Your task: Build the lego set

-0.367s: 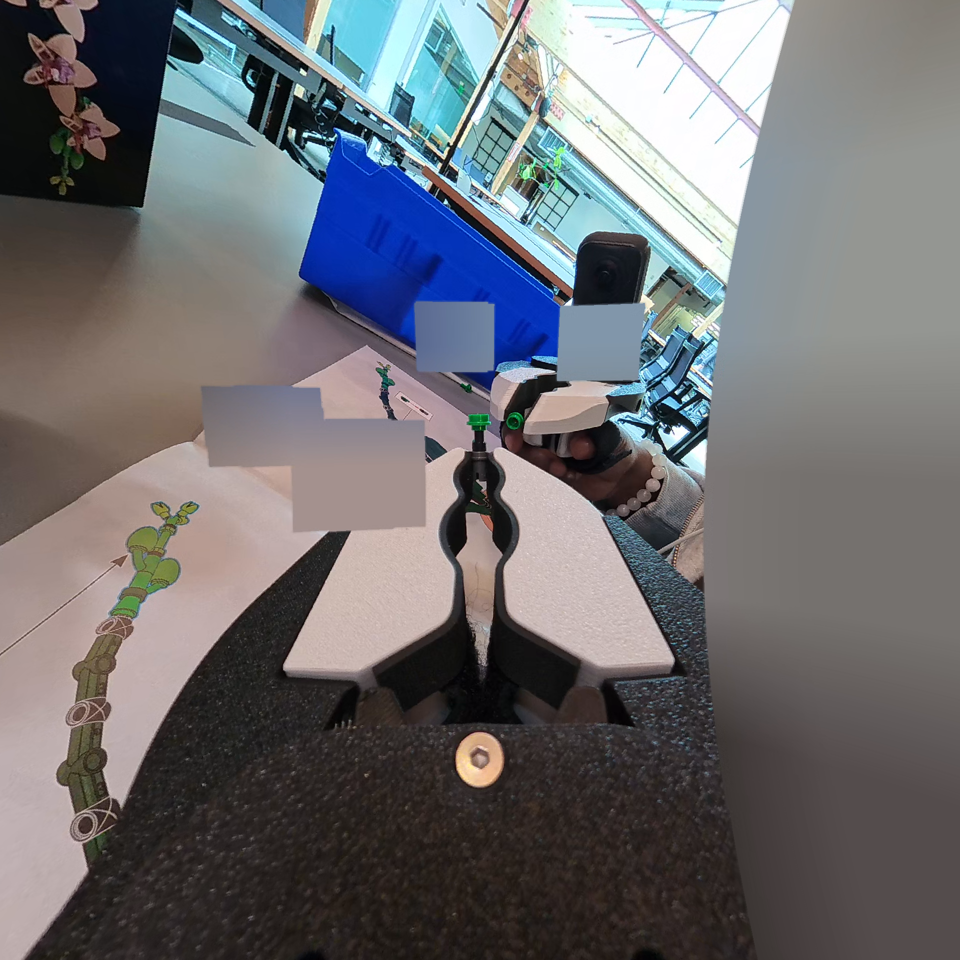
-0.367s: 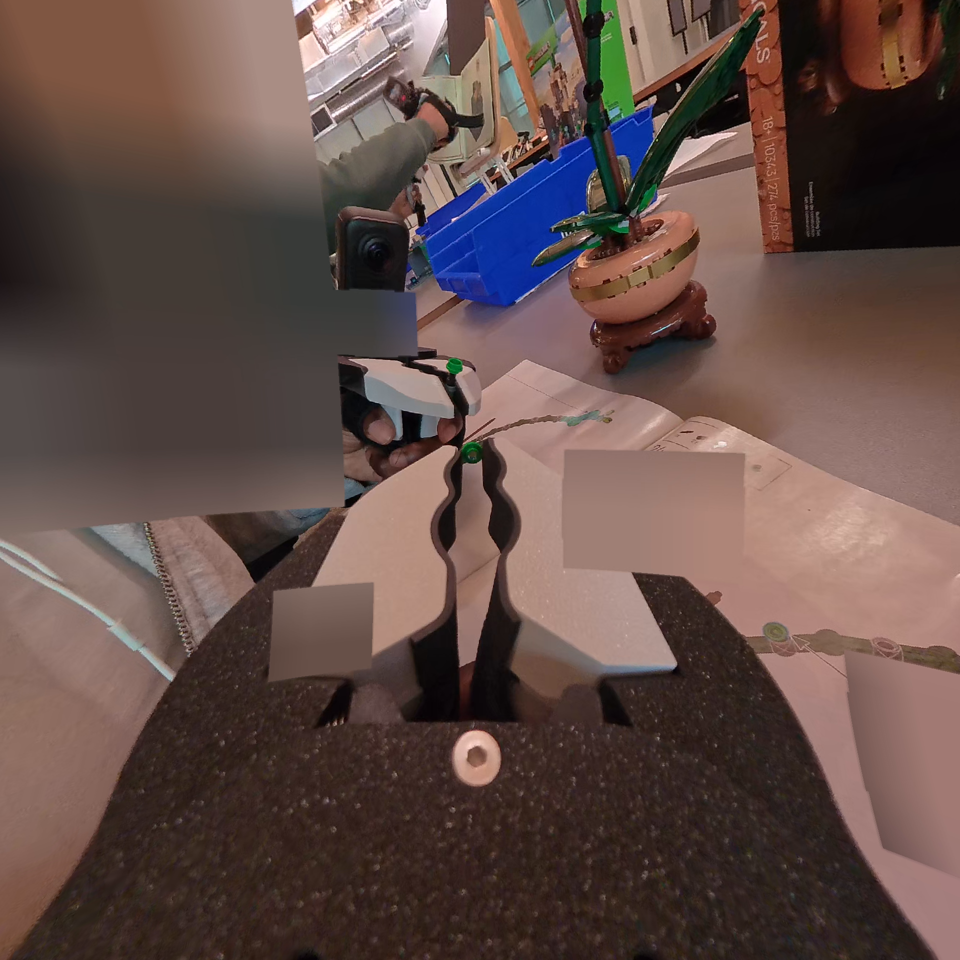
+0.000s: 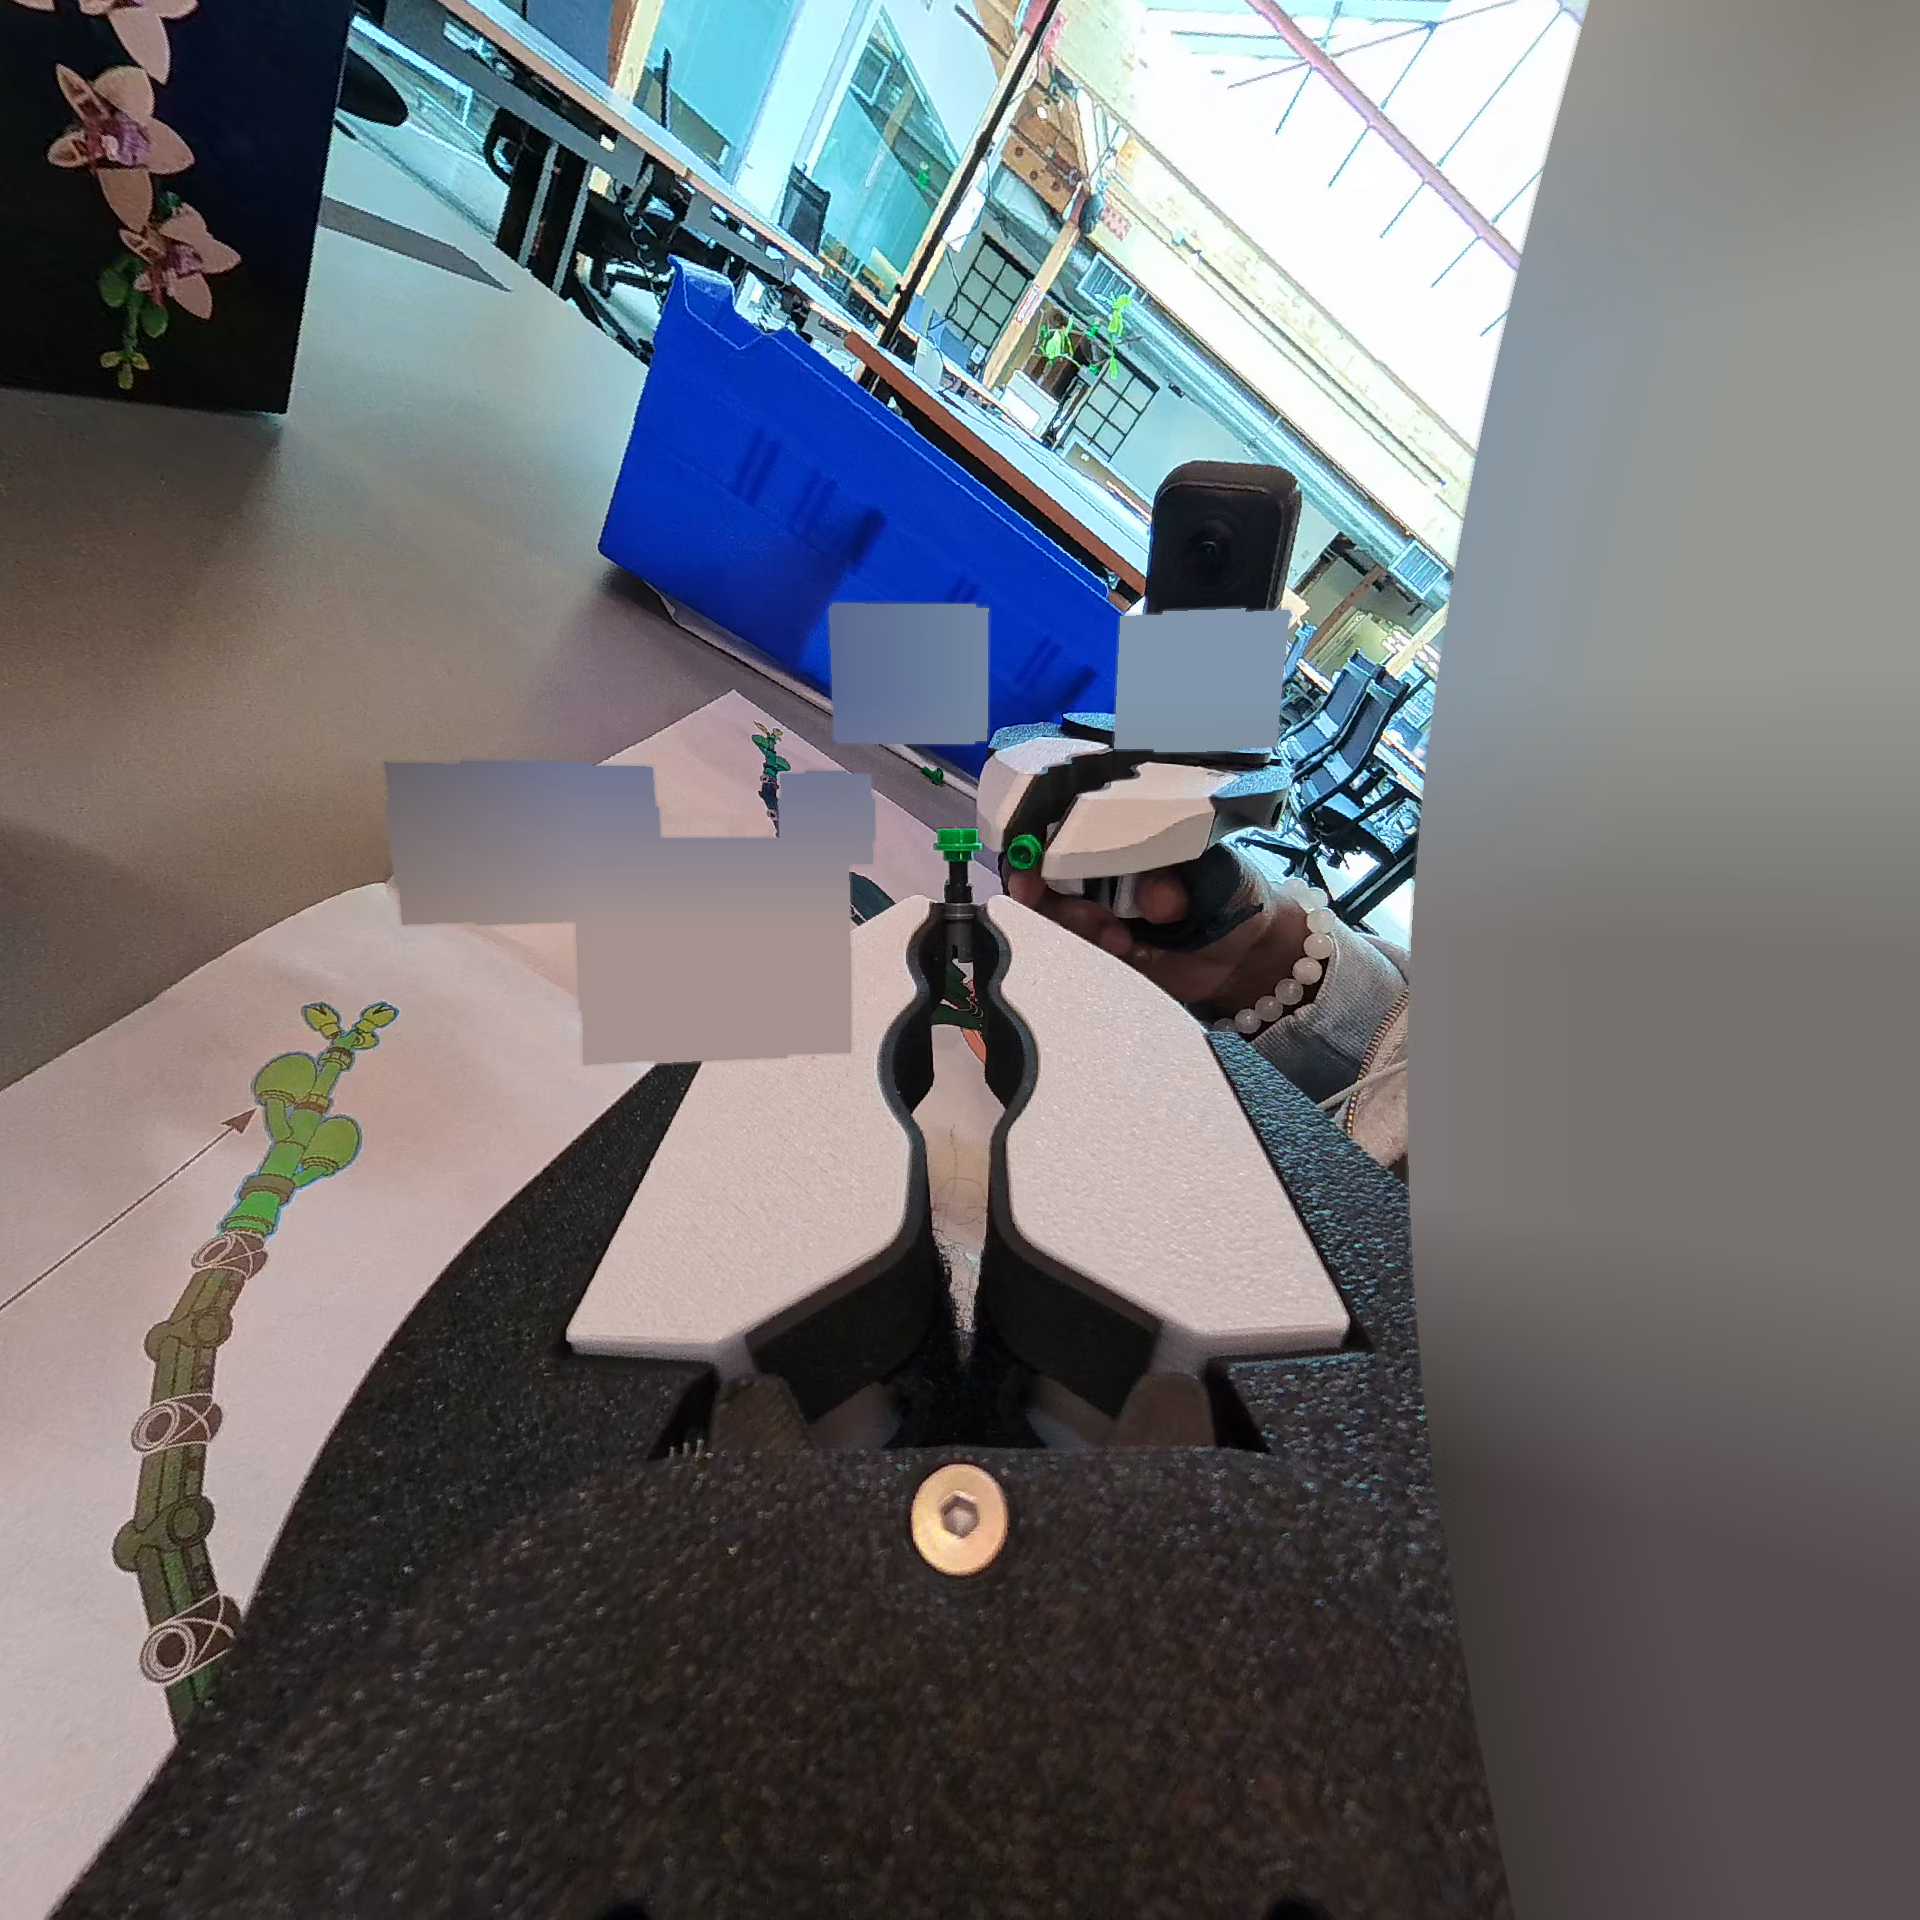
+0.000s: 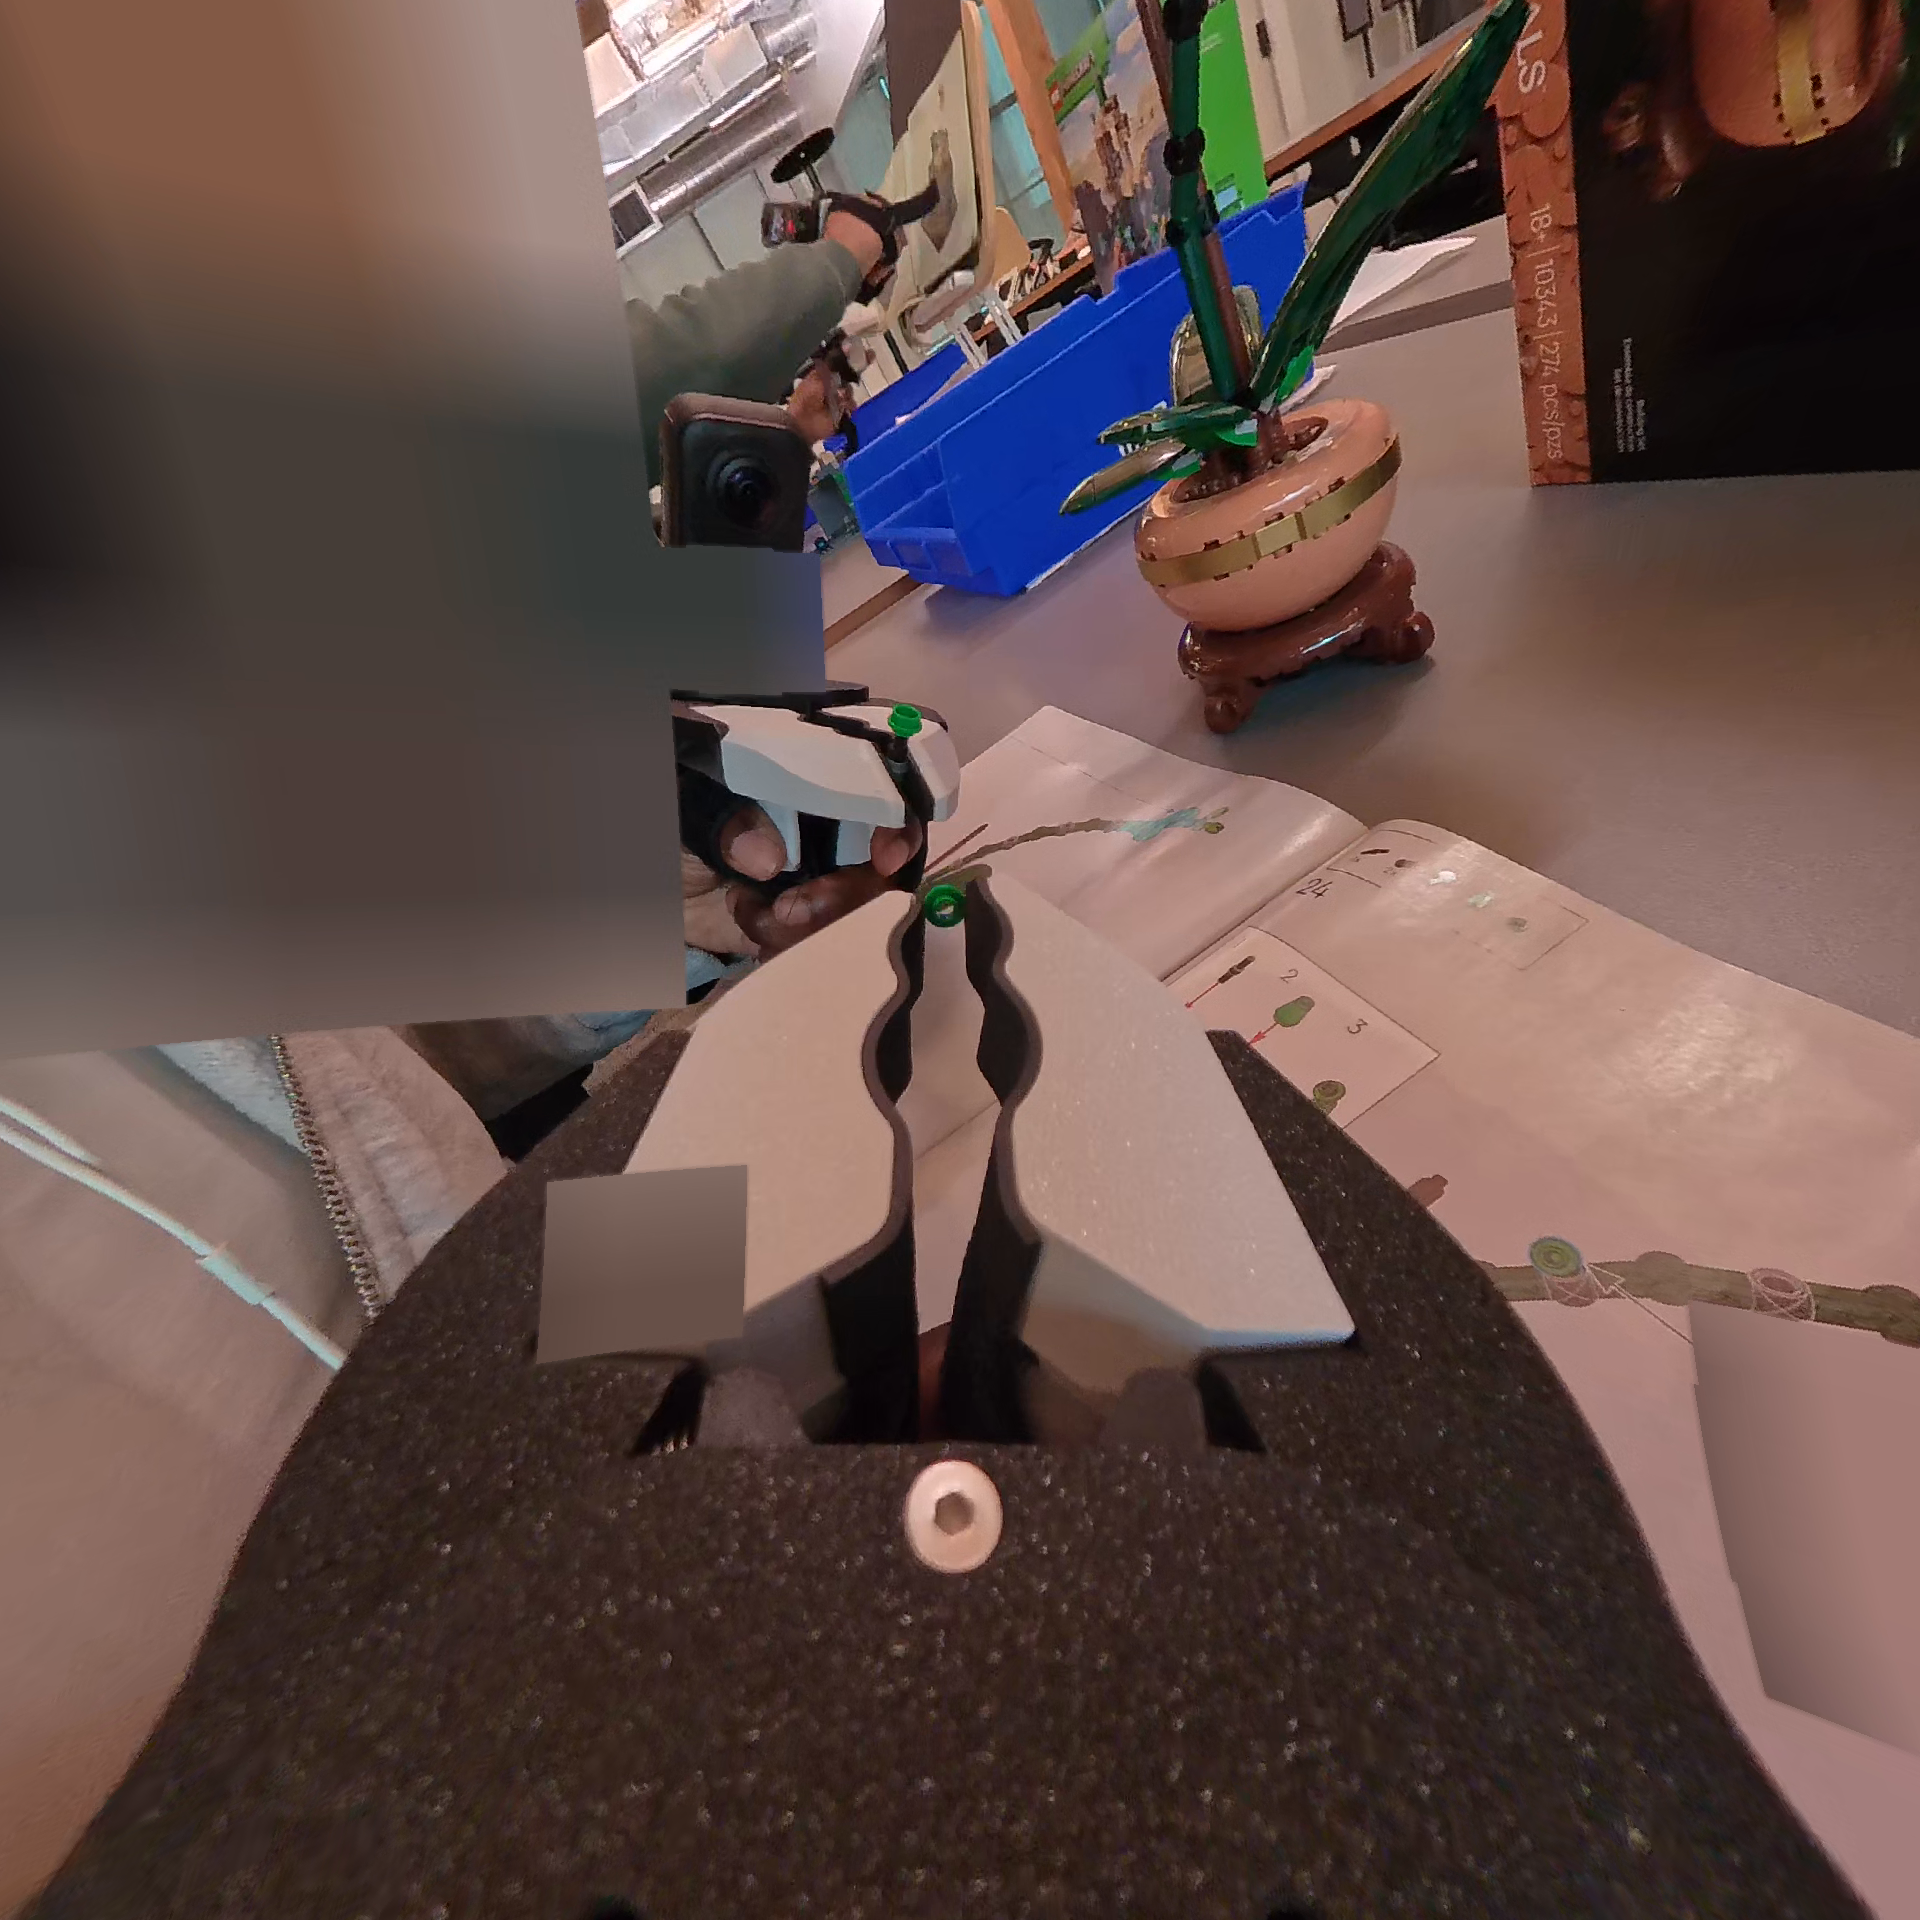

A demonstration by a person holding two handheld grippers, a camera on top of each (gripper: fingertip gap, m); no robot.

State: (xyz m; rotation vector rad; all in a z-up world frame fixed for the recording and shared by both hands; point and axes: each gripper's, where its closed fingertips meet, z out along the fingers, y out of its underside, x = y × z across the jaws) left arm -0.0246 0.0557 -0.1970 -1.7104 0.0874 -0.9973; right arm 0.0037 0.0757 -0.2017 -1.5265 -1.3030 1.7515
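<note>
My left gripper [image 3: 958, 916] is shut on a thin dark pin [image 3: 957, 904] that stands upright at its fingertips, with a small green cap [image 3: 957, 842] on top. My right gripper [image 4: 943, 914] is shut on a small green round ring piece [image 4: 943, 904] at its very tips. In the left wrist view the right gripper [image 3: 1029, 831] holds this ring [image 3: 1023, 854] just to the right of the capped pin, a small gap apart. In the right wrist view the left gripper [image 4: 914, 774] sits just above and beyond my right tips, with the pin and its cap [image 4: 904, 717] showing.
An open instruction booklet [image 3: 156, 1143] [image 4: 1403, 935] lies on the grey table under both grippers. A blue bin [image 3: 790, 520] [image 4: 1039, 457] stands behind. A brick-built plant in a tan pot [image 4: 1268, 520] and a dark product box [image 4: 1714, 239] [image 3: 135, 208] stand farther back. The left gripper's tips are roughly 5 cm from the right gripper's.
</note>
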